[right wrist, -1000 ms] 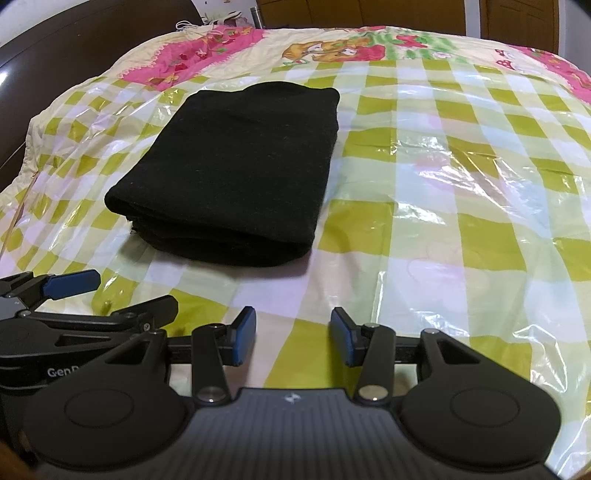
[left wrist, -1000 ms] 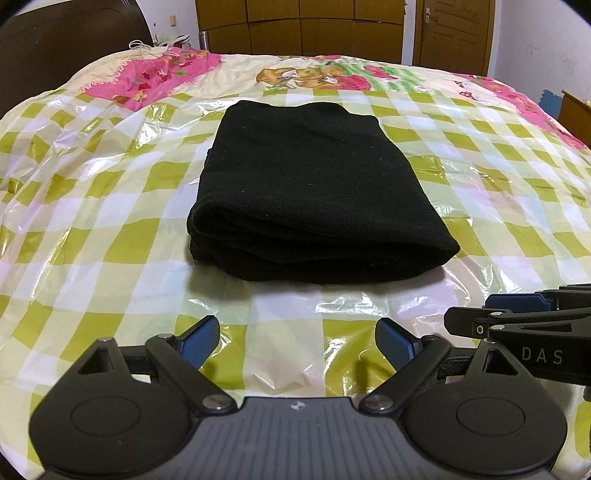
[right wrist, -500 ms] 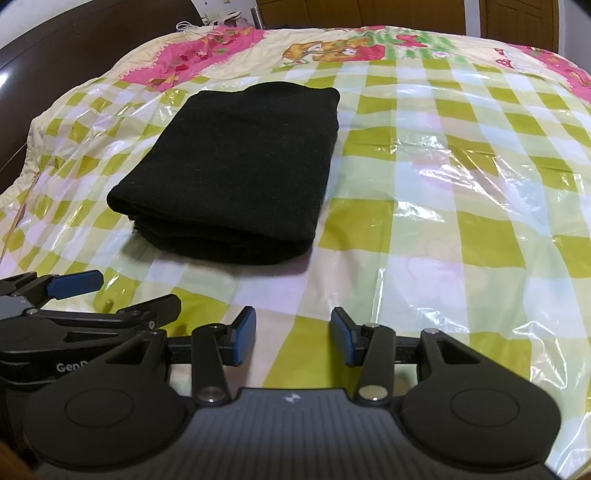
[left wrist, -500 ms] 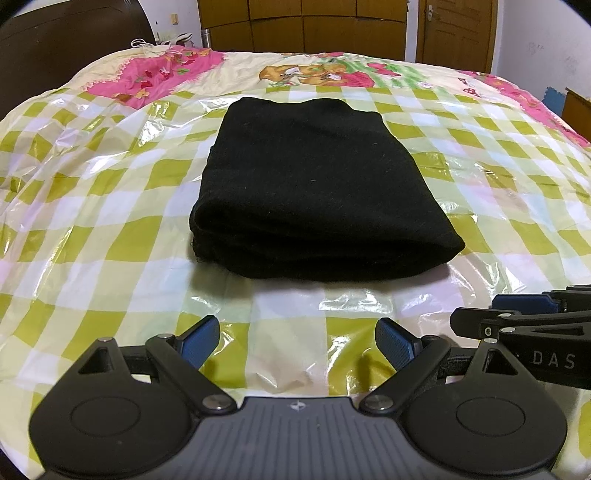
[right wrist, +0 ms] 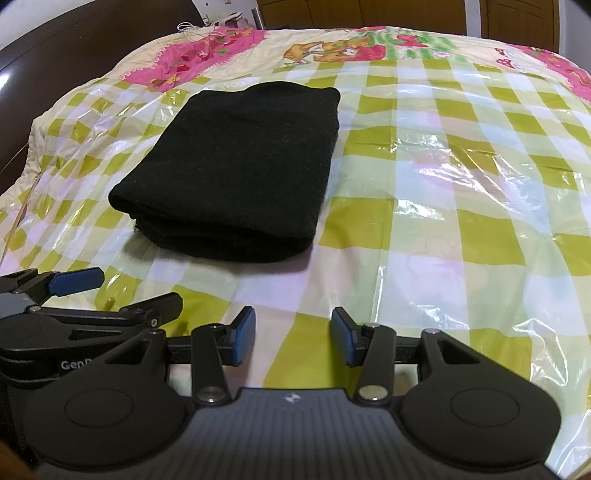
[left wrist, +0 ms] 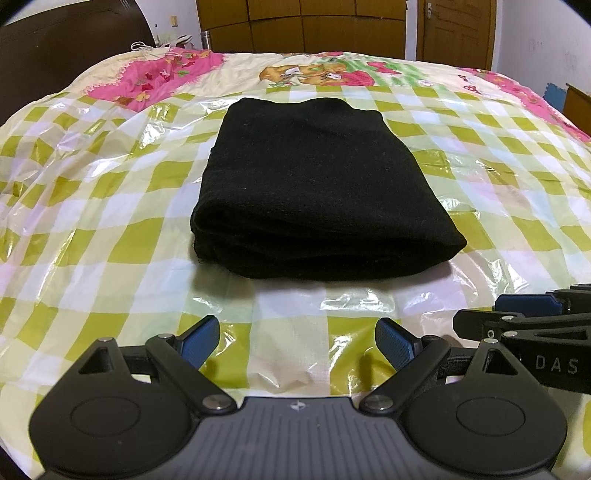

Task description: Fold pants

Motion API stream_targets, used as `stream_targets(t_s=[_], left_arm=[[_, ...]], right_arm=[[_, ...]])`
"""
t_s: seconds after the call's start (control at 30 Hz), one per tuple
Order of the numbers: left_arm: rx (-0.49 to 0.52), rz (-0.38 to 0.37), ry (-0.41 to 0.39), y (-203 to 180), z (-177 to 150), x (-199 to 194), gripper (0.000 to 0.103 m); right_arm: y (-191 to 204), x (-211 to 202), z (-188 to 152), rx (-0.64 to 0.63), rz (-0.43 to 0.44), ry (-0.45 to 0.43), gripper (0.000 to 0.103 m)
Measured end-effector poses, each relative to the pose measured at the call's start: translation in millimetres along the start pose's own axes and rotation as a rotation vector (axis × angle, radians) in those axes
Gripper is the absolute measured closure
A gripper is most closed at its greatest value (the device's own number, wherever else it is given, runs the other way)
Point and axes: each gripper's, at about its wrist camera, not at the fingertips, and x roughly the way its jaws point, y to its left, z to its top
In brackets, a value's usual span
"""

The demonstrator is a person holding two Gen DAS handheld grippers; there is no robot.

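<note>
Black pants (left wrist: 314, 188) lie folded into a thick rectangle on the bed, with the rounded fold edge toward me. In the right wrist view the pants (right wrist: 236, 173) sit ahead and to the left. My left gripper (left wrist: 297, 341) hovers just in front of the pants' near edge, open, nothing between its blue pads. My right gripper (right wrist: 293, 339) is open too, over bare plastic to the right of the pants, holding nothing. Each gripper shows at the edge of the other's view: the right gripper (left wrist: 524, 321) and the left gripper (right wrist: 85, 295).
The bed carries a green-and-white checked sheet under crinkled clear plastic (left wrist: 92, 236), with a pink cartoon quilt (left wrist: 155, 81) at the far end. A dark headboard (right wrist: 55, 55) stands left, wooden wardrobe doors (left wrist: 303, 22) behind.
</note>
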Motion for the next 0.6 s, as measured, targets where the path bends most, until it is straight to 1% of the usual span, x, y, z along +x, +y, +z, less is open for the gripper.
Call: stream_targets(t_s=[0.6], left_arm=[[0.001, 0.003, 0.001, 0.2, 0.0, 0.2, 0.001]], right_arm=[[1.2, -1.1, -3.0, -0.008, -0.001, -0.001, 0.056]])
